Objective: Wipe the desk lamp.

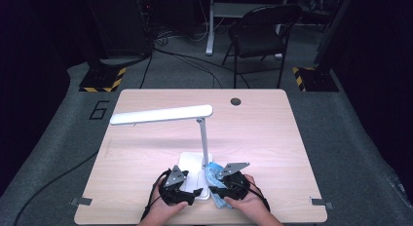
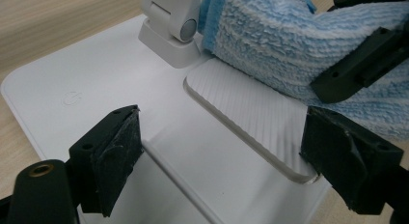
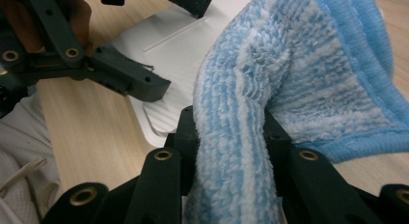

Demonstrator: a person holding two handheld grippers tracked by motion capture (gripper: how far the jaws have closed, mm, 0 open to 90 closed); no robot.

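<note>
**Cloth clamped on lamp base, left jaws spread over the base**

Right gripper (image 1: 220,191) was clenched on a blue-and-white striped microfibre cloth (image 3: 270,89); in the right gripper view the cloth was bunched tight between both jaws, with the rest fanning out up and to the right. The cloth lay against the ribbed pad (image 2: 251,118) of the white lamp base (image 2: 96,89), just beside the stem hinge (image 2: 173,31). In the high view the cloth (image 1: 213,173) sat at the near right part of the base, next to the foot of the lamp's upright stem (image 1: 203,141).

Left gripper (image 1: 191,194) was released: jaws stood wide apart with nothing gripped. In the left gripper view one jaw was over the smooth part of the base and the other was at the near corner of the ribbed pad; can't tell if either pad touched the base. The right gripper's jaw crossed the top right of that view, on the cloth.

Desk lamp had its head (image 1: 161,115) level, pointing left over the wooden table (image 1: 272,138). Both hands were at the near table edge, the grippers close together, either side of the base's near end. A black chair (image 1: 258,33) stood beyond the table.
</note>
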